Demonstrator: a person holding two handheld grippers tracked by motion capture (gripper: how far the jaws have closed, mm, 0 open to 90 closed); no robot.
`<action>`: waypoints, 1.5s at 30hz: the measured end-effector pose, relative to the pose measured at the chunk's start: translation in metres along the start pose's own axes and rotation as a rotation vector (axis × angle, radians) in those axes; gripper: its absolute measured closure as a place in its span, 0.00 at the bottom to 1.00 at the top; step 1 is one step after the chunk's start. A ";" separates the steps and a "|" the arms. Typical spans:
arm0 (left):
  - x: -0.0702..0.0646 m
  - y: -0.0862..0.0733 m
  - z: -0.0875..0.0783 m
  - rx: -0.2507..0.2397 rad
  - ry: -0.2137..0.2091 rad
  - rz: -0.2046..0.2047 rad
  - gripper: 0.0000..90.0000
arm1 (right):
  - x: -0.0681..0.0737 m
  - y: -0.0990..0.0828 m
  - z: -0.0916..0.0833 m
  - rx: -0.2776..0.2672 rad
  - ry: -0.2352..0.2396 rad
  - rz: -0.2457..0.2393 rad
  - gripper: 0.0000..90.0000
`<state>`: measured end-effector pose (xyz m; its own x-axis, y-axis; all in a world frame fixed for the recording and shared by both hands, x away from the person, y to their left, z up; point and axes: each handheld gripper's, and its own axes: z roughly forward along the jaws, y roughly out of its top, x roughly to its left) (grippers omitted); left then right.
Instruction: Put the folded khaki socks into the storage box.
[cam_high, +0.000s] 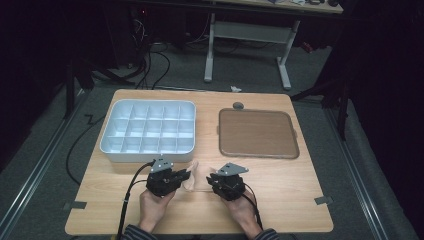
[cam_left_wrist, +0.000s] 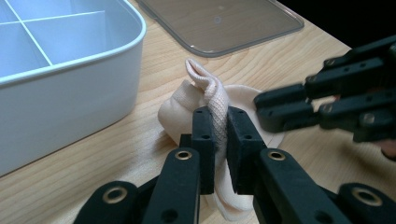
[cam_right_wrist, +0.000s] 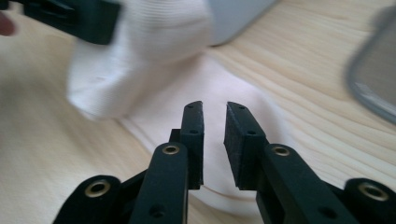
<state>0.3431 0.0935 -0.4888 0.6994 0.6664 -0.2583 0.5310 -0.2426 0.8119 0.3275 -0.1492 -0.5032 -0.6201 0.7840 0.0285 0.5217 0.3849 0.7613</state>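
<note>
A cream sock (cam_high: 194, 179) lies on the wooden table near its front edge, between the two grippers. My left gripper (cam_high: 186, 176) is shut on a bunched fold of the sock (cam_left_wrist: 210, 88), which stands up between its pads (cam_left_wrist: 204, 135). My right gripper (cam_high: 211, 179) faces it from the right, its jaws a finger's width apart. In the right gripper view the gripper (cam_right_wrist: 215, 107) hovers over the flat part of the sock (cam_right_wrist: 215, 79) with nothing between its pads. The left gripper view has the right gripper (cam_left_wrist: 260, 111) close beside the fold.
A white compartment box (cam_high: 145, 156) stands just behind the left gripper, its wall (cam_left_wrist: 70, 88) close to the sock. A clear flat lid (cam_high: 257, 132) lies at the back right. Bare wood lies to either side of the hands.
</note>
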 end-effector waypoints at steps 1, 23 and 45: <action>0.000 0.000 0.000 0.000 0.000 0.002 0.92 | -0.003 -0.002 -0.003 0.000 -0.019 0.007 0.84; -0.007 0.000 0.005 0.009 0.000 0.018 0.92 | -0.025 -0.020 0.007 0.071 -0.068 0.082 0.95; -0.016 0.002 0.025 0.076 0.004 0.071 0.90 | -0.015 -0.015 0.016 0.066 -0.010 0.038 0.96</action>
<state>0.3454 0.0646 -0.4960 0.7349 0.6484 -0.1989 0.5146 -0.3420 0.7863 0.3388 -0.1590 -0.5251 -0.5931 0.8036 0.0499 0.5824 0.3855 0.7157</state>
